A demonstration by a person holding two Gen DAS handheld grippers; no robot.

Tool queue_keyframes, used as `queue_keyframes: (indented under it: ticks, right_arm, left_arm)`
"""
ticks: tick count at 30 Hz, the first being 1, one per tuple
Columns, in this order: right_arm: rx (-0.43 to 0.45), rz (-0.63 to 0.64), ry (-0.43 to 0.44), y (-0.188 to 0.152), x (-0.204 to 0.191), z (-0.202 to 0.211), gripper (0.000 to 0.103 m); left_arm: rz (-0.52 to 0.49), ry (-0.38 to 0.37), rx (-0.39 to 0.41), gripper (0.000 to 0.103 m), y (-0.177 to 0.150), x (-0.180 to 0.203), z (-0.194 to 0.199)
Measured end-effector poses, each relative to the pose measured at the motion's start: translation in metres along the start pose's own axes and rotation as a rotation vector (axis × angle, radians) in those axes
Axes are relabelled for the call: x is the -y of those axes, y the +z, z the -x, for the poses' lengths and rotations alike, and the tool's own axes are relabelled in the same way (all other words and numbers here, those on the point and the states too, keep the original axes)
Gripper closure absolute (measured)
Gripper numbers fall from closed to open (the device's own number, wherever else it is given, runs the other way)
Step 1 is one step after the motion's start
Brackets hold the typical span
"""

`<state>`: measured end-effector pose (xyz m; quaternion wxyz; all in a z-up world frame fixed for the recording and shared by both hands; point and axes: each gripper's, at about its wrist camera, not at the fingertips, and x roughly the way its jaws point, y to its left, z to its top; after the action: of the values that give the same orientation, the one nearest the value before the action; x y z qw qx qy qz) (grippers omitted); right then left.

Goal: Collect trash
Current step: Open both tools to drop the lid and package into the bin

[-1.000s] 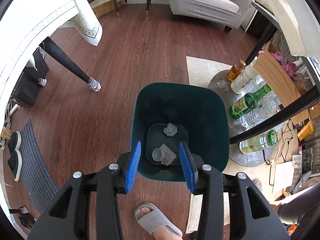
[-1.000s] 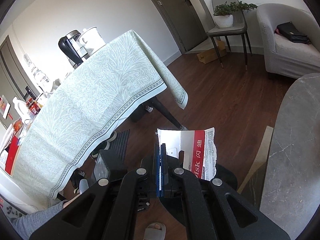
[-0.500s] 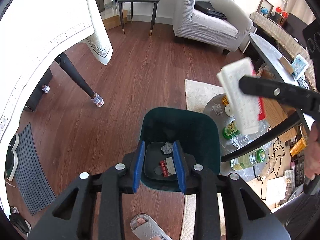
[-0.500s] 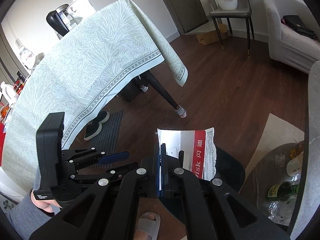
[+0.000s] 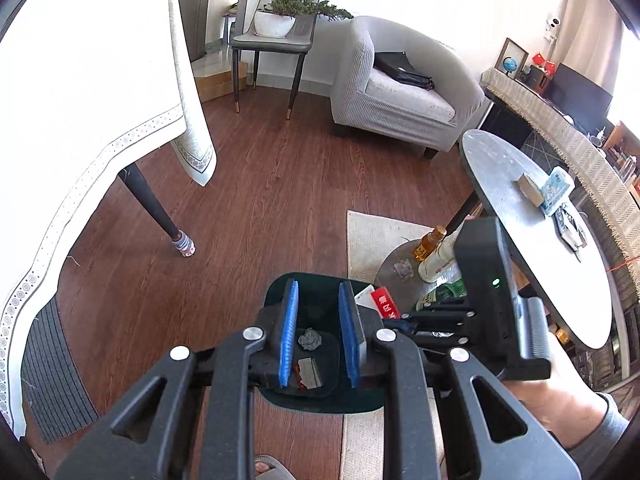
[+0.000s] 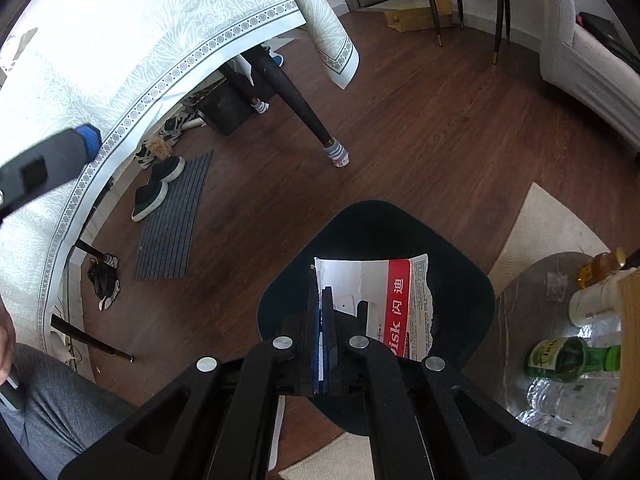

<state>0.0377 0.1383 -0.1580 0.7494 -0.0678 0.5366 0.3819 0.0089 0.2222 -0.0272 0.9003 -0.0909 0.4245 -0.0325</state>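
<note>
A dark green bin [image 5: 320,402] stands on the floor under both grippers. In it lie a crumpled grey wad [image 5: 310,339], a flat grey scrap [image 5: 311,372] and a red bit [image 5: 299,373]. My left gripper [image 5: 318,332] hangs above the bin, its blue pads closing with nothing between them. My right gripper [image 6: 323,320] is shut on a torn white and red package [image 6: 384,308], held over the bin's mouth [image 6: 460,280]. The left wrist view shows that package [image 5: 380,300] just right of my left fingers.
A round grey table [image 5: 520,208] with small items stands at the right, with bottles [image 6: 572,360] on its lower shelf. A cloth-covered table [image 5: 80,100] and its leg [image 5: 152,208] are at the left. Nearby are a rug [image 5: 372,236], an armchair [image 5: 400,92], and shoes by a mat [image 6: 172,216].
My left gripper has risen away from the bin and its jaws have narrowed. My right gripper has come down with the package, from above the table to over the bin.
</note>
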Motion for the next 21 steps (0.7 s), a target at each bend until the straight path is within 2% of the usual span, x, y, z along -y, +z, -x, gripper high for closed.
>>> queue_keyframes:
  ticks: [3, 6, 8, 10, 16, 21]
  right_arm:
    - [-0.033, 0.020, -0.031, -0.008, 0.002, -0.009, 0.099]
    - [-0.053, 0.022, -0.075, -0.014, 0.007, -0.012, 0.092]
    - [-0.058, 0.018, -0.082, -0.016, 0.010, -0.011, 0.077]
    - [-0.061, 0.019, -0.095, -0.020, 0.011, -0.010, 0.071]
    - [-0.081, 0.065, -0.124, -0.026, 0.005, -0.008, 0.071]
    - [-0.037, 0.098, -0.117, -0.029, -0.003, 0.009, 0.070]
  left_arm:
    - [-0.001, -0.006, 0.014, 0.080, 0.004, 0.004, 0.006]
    - [-0.001, -0.009, 0.024, 0.080, 0.008, 0.007, 0.011]
    - [-0.002, -0.012, 0.034, 0.080, 0.011, 0.011, 0.016]
    - [-0.003, -0.015, 0.043, 0.080, 0.014, 0.012, 0.019]
    - [-0.005, -0.028, 0.078, 0.080, 0.022, 0.022, 0.030]
    - [-0.008, -0.034, 0.108, 0.080, 0.030, 0.031, 0.036]
